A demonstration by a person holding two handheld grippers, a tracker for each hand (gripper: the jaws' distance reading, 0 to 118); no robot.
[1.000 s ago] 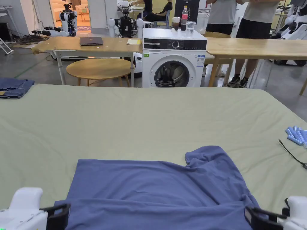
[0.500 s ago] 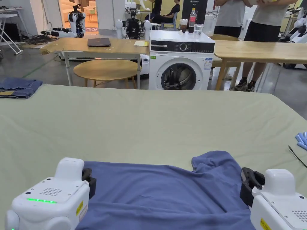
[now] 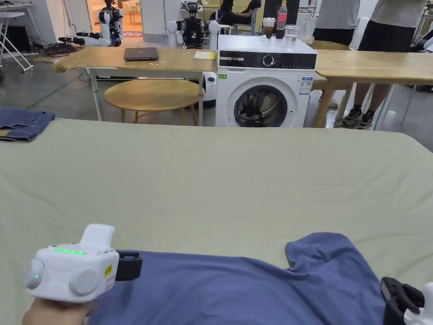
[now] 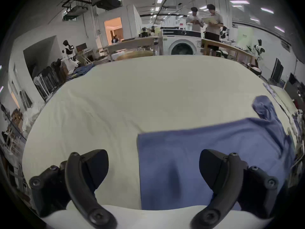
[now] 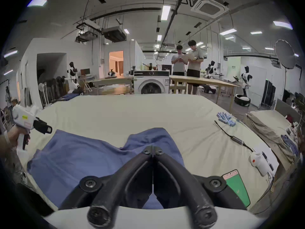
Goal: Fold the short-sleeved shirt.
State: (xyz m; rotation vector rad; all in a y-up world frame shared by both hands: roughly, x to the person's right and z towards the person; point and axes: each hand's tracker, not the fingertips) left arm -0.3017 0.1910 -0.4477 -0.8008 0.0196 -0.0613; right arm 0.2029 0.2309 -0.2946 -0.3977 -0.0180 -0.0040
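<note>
The blue shirt (image 3: 237, 292) lies flat on the green-covered table (image 3: 220, 177). The left tongs (image 4: 153, 171) hover spread wide over its left edge, holding nothing. The right tongs (image 5: 153, 151) are pressed together above its right side, gripping nothing.

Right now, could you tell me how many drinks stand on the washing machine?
3: a cup, a bottle and a glass, side by side on top.

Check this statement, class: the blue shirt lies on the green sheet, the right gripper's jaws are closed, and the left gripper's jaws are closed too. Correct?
Not quite. The left gripper is open: the left gripper view shows its jaws wide apart over the blue shirt's edge. The right gripper is closed, and the shirt lies on the green sheet.
</note>
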